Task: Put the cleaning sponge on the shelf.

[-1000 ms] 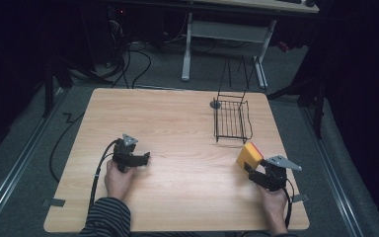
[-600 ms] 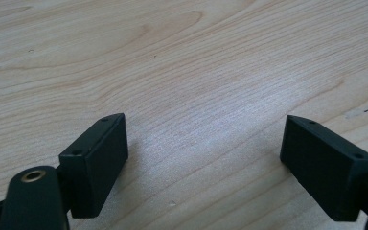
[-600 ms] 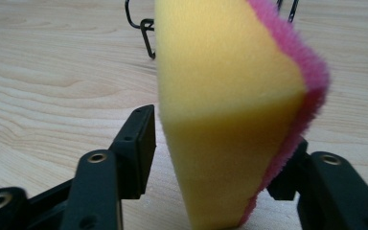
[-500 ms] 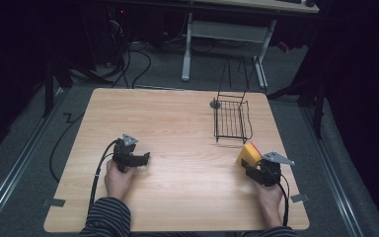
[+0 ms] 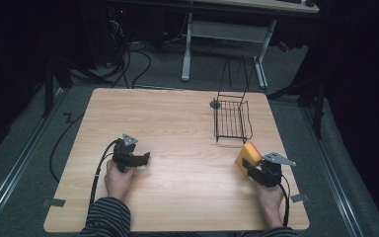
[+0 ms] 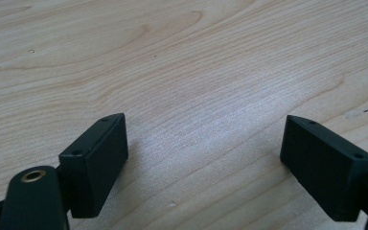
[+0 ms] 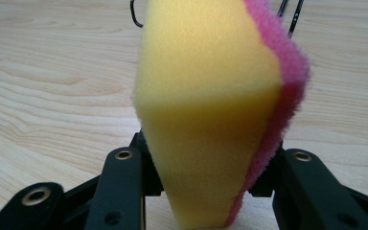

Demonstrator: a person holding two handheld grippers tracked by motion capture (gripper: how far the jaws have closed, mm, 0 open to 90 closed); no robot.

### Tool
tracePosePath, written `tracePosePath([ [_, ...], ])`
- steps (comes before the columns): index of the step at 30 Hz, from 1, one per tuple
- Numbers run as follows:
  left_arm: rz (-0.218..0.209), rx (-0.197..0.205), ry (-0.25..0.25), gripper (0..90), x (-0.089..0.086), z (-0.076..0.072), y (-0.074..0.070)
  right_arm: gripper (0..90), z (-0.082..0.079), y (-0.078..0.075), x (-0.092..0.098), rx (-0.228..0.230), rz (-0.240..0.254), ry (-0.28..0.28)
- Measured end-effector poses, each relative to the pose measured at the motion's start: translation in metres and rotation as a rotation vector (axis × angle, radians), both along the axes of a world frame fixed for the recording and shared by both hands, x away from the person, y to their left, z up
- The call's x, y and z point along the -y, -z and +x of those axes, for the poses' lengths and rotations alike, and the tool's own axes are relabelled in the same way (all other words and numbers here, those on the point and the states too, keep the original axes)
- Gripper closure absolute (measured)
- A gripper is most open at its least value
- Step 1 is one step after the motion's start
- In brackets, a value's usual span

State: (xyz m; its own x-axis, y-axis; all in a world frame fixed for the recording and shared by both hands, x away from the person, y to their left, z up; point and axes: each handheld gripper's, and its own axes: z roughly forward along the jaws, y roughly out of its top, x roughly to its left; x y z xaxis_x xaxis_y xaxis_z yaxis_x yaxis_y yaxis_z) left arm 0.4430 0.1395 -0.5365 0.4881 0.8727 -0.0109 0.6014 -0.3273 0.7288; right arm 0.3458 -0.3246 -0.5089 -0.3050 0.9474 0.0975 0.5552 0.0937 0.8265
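The right gripper (image 5: 250, 165) is clamping down on the yellow foam sponge with the pink scouring side (image 5: 247, 156), and its jaws have just been closing with that sponge between them. In the right gripper view the two black jaws are pressing into the lower part of the sponge (image 7: 211, 110) from both sides, pinching its waist inward, the yellow foam facing the camera and the pink layer running down the right edge. The person's right hand (image 5: 270, 197) is coming in from the near right edge of the light wooden table (image 5: 177, 123), angling the gripper forward and slightly left, so the sponge is sticking out ahead of the jaws, just above the tabletop. The black wire basket (image 5: 232, 120) is standing just beyond the sponge, near but apart.

Over on the left, the left gripper (image 5: 144, 158) is sitting low over the table, its jaws gaping wide with bare wood between them (image 6: 206, 143). The left hand (image 5: 119, 178) is holding it, pointing right, well apart from the sponge.
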Motion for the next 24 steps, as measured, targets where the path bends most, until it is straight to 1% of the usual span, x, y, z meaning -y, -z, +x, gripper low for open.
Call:
tracePosePath([
  [2,0.000,0.000,0.000,17.4,0.000,0.000,0.000,59.6,-0.001,-0.001,0.000,0.004,0.015,-0.003],
  [10,0.000,0.000,0.000,17.3,0.000,0.000,0.000,59.9,-0.004,-0.004,0.002,0.016,0.030,-0.013],
  [14,0.000,-0.001,0.000,17.4,0.000,0.000,0.000,60.0,-0.006,-0.009,0.003,0.029,0.029,-0.020],
  [15,0.000,-0.003,0.002,17.3,0.000,0.000,0.000,60.0,-0.007,-0.013,0.003,0.031,0.035,-0.021],
  [19,0.000,-0.002,0.001,17.4,0.000,0.000,0.000,60.0,-0.008,-0.016,0.003,0.045,0.041,-0.025],
  [24,0.000,-0.004,0.002,17.3,0.000,0.000,0.000,60.0,-0.009,-0.017,0.004,0.042,0.044,-0.025],
])
